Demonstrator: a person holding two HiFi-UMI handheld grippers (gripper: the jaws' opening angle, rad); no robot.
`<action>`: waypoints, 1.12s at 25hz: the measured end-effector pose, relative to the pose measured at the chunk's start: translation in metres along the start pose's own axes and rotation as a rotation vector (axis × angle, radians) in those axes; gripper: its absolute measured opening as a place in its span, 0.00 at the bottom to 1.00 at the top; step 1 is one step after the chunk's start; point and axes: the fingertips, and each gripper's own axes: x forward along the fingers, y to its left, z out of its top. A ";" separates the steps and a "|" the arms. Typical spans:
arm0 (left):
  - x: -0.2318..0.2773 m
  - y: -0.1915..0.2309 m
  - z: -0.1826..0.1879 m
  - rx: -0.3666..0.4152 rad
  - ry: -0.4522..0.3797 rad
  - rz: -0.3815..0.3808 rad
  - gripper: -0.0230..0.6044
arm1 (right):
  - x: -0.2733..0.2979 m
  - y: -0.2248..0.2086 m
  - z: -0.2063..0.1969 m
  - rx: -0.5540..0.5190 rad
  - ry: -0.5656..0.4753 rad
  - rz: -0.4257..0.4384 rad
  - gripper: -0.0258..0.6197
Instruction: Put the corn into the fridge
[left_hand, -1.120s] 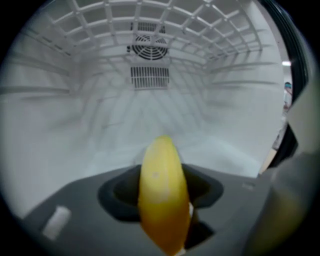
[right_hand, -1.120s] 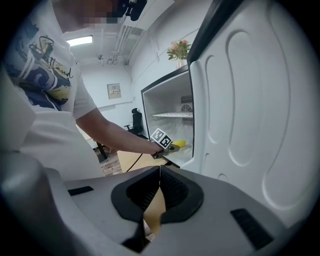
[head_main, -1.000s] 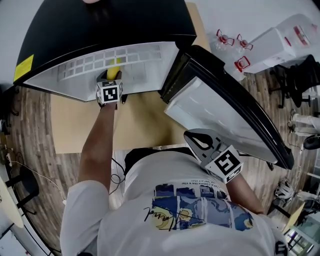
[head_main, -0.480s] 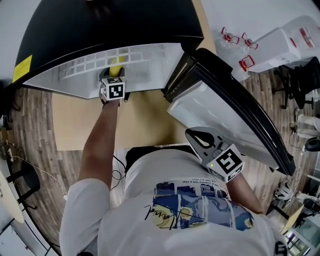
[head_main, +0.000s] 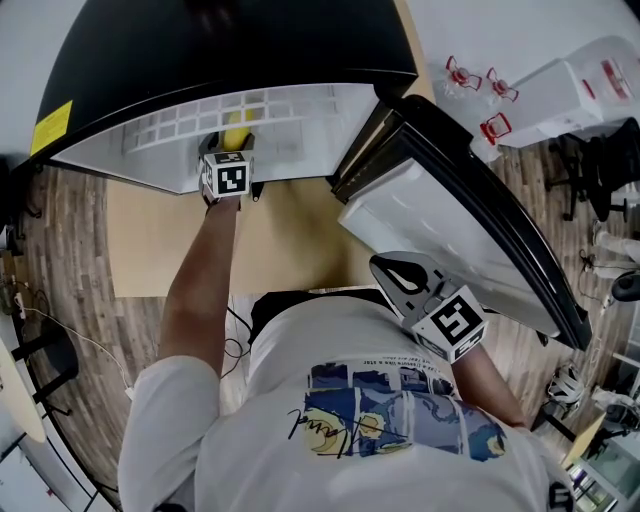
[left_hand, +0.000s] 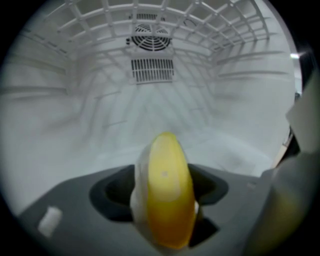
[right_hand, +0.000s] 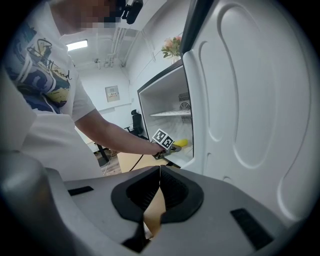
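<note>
Opening the left gripper (head_main: 232, 150) around the corn (left_hand: 167, 200), deep inside the fridge (left_hand: 240, 115).
— Meaning release under way; placing nearly done, likely. Right gripper (right_hand: 159, 175)?
— Pressed together, empty, idling beside the door (right_hand: 250, 100).
— Against a second ago?
— Same place for the left gripper, merely a looser hold on the corn.

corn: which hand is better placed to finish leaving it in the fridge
Left: the left tool reaches inside the fridge, with the corn between its opening jaws. The right tool is shut and empty, back by the door.
</note>
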 end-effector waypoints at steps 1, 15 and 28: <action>-0.002 -0.001 -0.001 0.000 0.000 -0.009 0.57 | 0.000 0.001 0.001 -0.002 -0.002 0.000 0.06; -0.044 -0.010 -0.017 0.002 -0.015 -0.085 0.58 | 0.021 0.037 0.009 -0.043 -0.008 0.044 0.06; -0.123 -0.002 -0.036 -0.044 -0.063 -0.176 0.54 | 0.041 0.088 0.021 -0.073 -0.048 0.028 0.06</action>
